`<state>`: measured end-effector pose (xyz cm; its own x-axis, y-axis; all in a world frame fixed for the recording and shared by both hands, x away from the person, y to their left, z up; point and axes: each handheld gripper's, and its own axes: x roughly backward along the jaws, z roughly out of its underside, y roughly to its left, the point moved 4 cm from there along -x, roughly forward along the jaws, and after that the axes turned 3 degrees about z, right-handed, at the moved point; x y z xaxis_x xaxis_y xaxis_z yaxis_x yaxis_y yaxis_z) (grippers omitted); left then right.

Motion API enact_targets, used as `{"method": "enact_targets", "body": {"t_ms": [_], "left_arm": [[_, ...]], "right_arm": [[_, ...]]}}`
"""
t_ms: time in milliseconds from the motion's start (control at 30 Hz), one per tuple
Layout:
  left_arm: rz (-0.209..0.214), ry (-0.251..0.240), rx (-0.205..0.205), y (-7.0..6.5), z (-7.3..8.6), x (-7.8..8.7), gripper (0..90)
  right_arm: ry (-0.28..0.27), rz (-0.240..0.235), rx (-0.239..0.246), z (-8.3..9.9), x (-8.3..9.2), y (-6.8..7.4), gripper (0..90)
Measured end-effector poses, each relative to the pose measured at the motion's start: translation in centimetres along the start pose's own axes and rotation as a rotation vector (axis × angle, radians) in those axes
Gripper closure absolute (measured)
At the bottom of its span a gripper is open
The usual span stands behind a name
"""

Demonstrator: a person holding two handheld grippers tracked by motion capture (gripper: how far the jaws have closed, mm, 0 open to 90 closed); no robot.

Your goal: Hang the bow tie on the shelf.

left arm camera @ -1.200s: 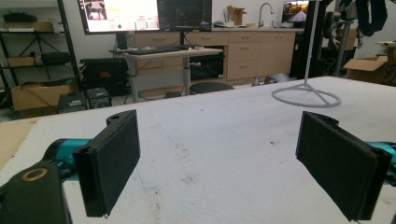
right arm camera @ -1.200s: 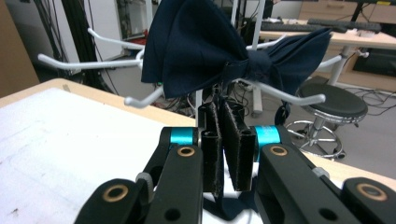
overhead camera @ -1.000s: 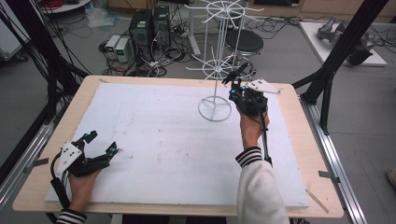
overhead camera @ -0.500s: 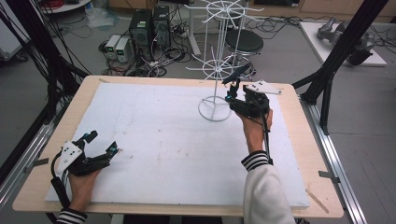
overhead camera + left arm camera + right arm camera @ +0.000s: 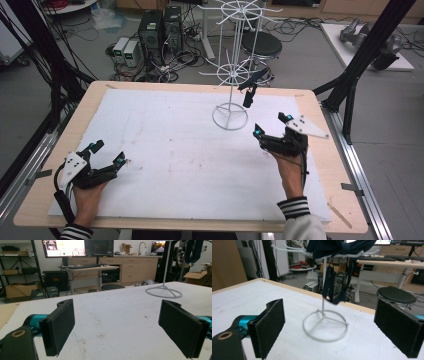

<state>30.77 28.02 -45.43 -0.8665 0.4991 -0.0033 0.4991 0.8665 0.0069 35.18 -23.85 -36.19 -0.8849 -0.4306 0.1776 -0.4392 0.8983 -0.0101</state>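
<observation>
Resting low at about eight o'clock on the worktop (image 5: 165,150), the left gripper (image 5: 106,156) has its fingers (image 5: 58,328) spread wide, and nothing lies between them; in the left gripper view only the bare white sheet covering the worktop shows in the gap, with the ring base of the rack well off toward one o'clock. The person's left hand (image 5: 87,197) grips it from behind, a striped cuff at the wrist.

The right gripper (image 5: 272,125) sits at about three o'clock on the worktop, held by the right hand (image 5: 290,172), its fingers (image 5: 268,326) also wide apart and closed on nothing. They point toward the white wire rack (image 5: 231,75), which stands near the far edge at about one o'clock, just beyond the fingertips and apart from them. In the right gripper view the rack's round base lies between the two pads but farther off. A dark strap (image 5: 250,90) hangs from one of the rack's lower arms, dangling above the base; in the right gripper view it drapes from the arms beside the post.
</observation>
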Motion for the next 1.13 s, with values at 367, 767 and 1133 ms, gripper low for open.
{"method": "enact_targets", "body": {"t_ms": [367,767,1133], "left_arm": [[-0.001,-0.01,0.004,0.0,0.0,0.1,14.1],[-0.009,-0.029,-0.003,-0.1,0.0,0.3,14.0],[-0.009,-0.031,0.003,-0.1,0.0,0.3,14.1]], "right_arm": [[-0.103,0.018,-0.014,4.9,4.5,-0.4,9.0],[-0.168,0.013,-0.063,10.3,4.6,0.2,9.1],[-0.155,0.02,-0.024,10.3,4.4,0.5,9.1]]}}
